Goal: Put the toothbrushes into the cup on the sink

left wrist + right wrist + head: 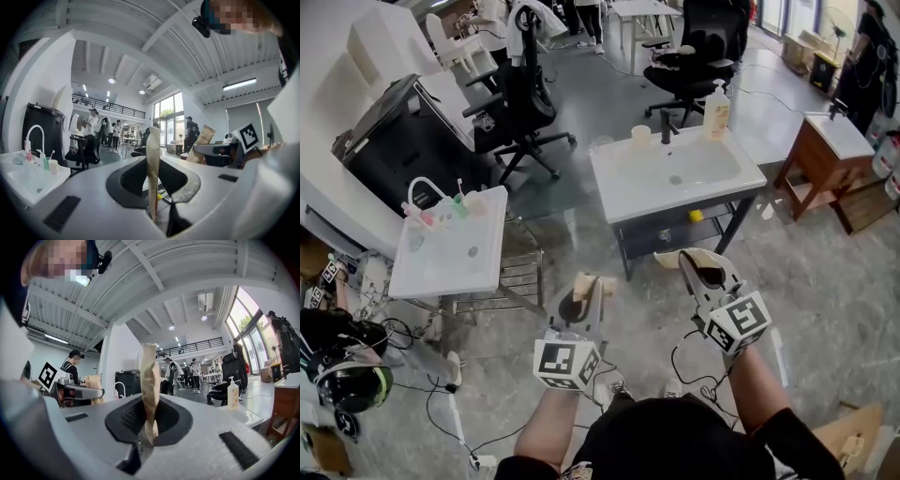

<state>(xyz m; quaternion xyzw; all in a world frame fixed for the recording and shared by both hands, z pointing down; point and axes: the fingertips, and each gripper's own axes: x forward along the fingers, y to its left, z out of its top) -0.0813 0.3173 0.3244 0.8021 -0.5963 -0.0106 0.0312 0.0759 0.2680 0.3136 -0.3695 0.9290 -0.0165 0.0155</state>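
Fingers (153, 164) clenched, empty, on left gripper (592, 281) and right gripper (684, 258) — toothbrushes (457, 197) stand ahead-left, nearer my left; cup (640, 137) beyond.

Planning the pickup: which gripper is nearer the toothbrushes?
Left. In the head view the left gripper is down-right of the toothbrushes; the right gripper is farther right, below the other sink.

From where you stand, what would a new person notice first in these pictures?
Two white sinks stand out: the middle sink, with a soap bottle and a cup at its back edge, and the left sink, with toothbrushes at its back. Near the bottom, the left gripper and right gripper point forward, holding nothing.
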